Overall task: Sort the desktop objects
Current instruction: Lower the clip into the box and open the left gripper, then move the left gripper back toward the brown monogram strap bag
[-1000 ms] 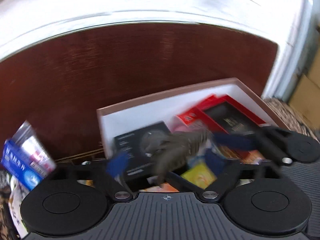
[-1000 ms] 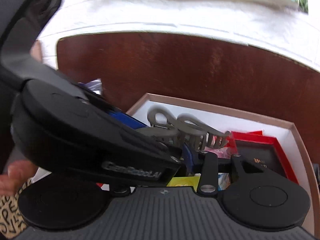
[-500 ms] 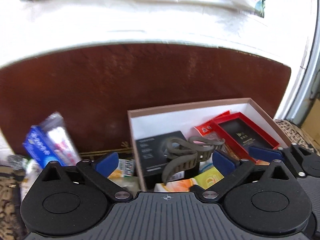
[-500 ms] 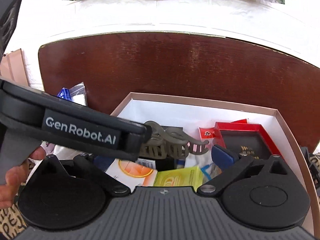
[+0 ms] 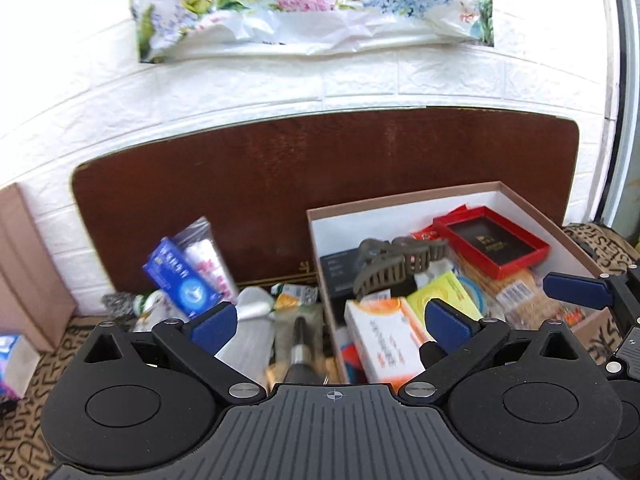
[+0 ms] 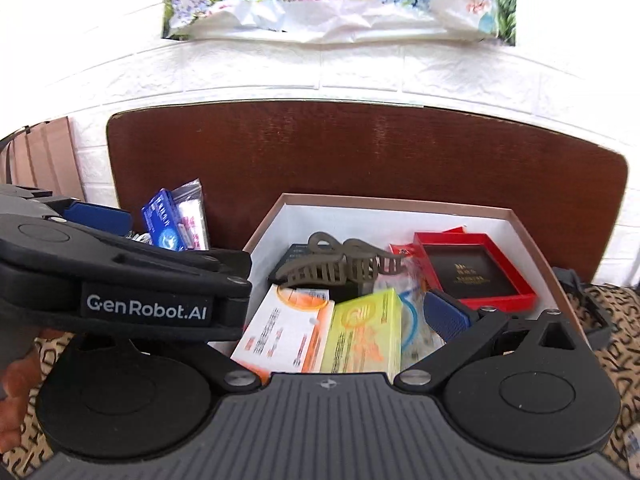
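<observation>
In the left wrist view the left gripper (image 5: 326,326) hangs with its blue-padded fingers spread wide and holding nothing, above the seam between the loose clutter and the pink-rimmed white cardboard box (image 5: 400,202), where the grey-brown plastic claw hair clip (image 5: 394,266) lies on top of the packets; the clip looks placed, so the next pick is probably the blue-and-white packet (image 5: 180,278) leaning on the dark wooden board. In the right wrist view the right gripper (image 6: 348,316) is likewise wide open and empty over the box, with the left tool crossing its left side, so it should draw clear before anything else goes in.
</observation>
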Demonstrator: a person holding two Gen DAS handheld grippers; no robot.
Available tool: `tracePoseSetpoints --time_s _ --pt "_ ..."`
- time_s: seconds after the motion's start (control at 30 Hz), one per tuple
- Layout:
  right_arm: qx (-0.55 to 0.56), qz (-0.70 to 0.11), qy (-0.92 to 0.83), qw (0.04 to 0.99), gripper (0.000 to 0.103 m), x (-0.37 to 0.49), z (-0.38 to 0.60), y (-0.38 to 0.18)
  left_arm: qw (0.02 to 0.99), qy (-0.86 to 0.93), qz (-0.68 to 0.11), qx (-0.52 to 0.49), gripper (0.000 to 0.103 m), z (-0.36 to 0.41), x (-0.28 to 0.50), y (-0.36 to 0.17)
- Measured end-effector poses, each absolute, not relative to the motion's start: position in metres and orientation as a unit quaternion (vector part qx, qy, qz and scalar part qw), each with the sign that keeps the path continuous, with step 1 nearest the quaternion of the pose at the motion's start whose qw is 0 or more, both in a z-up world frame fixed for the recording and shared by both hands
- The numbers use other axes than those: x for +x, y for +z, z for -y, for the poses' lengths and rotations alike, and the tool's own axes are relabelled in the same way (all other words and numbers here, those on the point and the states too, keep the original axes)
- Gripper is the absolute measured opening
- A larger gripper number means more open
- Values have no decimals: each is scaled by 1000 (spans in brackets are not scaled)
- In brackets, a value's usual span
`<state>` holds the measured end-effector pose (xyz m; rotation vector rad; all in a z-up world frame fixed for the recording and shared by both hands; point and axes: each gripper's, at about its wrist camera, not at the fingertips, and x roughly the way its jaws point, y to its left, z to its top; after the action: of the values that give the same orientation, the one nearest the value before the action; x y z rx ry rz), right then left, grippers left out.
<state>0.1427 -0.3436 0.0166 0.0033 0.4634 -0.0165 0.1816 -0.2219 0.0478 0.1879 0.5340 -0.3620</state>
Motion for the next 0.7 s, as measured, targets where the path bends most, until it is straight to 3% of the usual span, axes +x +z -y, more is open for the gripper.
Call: tracePoseSetpoints --time_s 0.7 --pt "-16 -257 81 963 103 45 223 -5 943 -60 -323 50 103 94 74 19"
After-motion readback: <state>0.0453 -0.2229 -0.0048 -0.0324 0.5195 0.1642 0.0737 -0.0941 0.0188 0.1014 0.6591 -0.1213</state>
